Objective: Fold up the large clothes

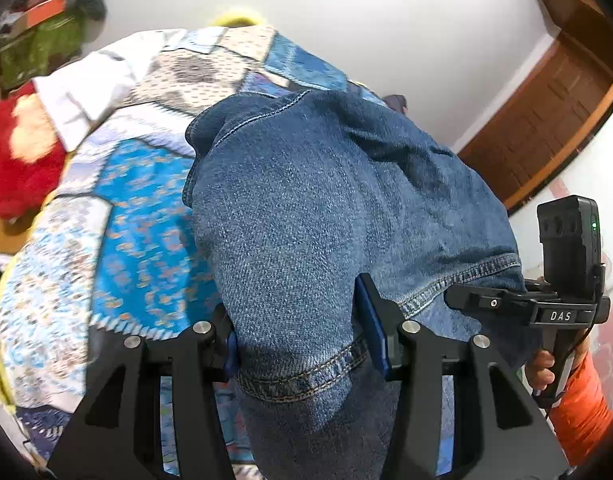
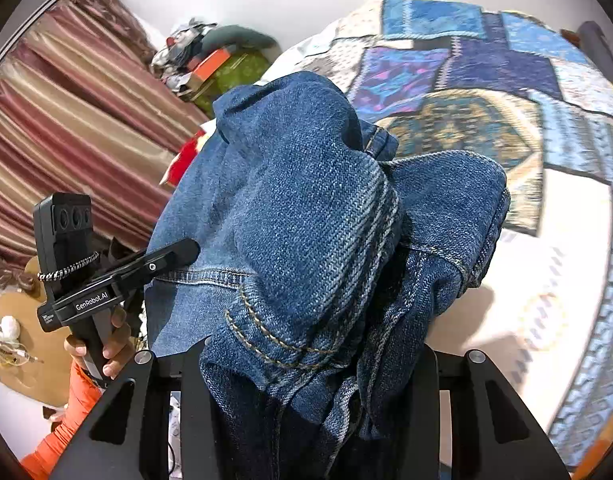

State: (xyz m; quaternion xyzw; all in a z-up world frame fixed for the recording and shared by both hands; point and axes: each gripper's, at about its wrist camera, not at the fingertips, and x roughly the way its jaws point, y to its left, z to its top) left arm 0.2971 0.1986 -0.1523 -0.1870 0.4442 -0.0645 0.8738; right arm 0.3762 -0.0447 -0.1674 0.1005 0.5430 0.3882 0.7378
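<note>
Lifting the Jeans by Both Ends of One Edge

Holding the denim off the bed, both hands have a share of the same garment; the left gripper (image 1: 302,344) is clamped narrow on a stitched hem of the jeans (image 1: 326,208), its blue pads pressing the cloth from either side; the right gripper (image 2: 306,368) is likewise closed on a thick bunch of seams and folds, though its fingertips are buried in cloth and only the bulging denim between the jaws shows the hold. The jeans hang forward and down from both grippers, draping toward the patchwork bedspread (image 1: 138,208); their long axis runs away from the person, out over the bed, while the held edge spans from one gripper to the other. Each hand is seen beside the other, an orange sleeve (image 1: 582,412) at the wrist, so neither seems nearer the cloth; I judge the coming move turns on spreading that held edge sideways, then laying the length flat along the bed.
</note>
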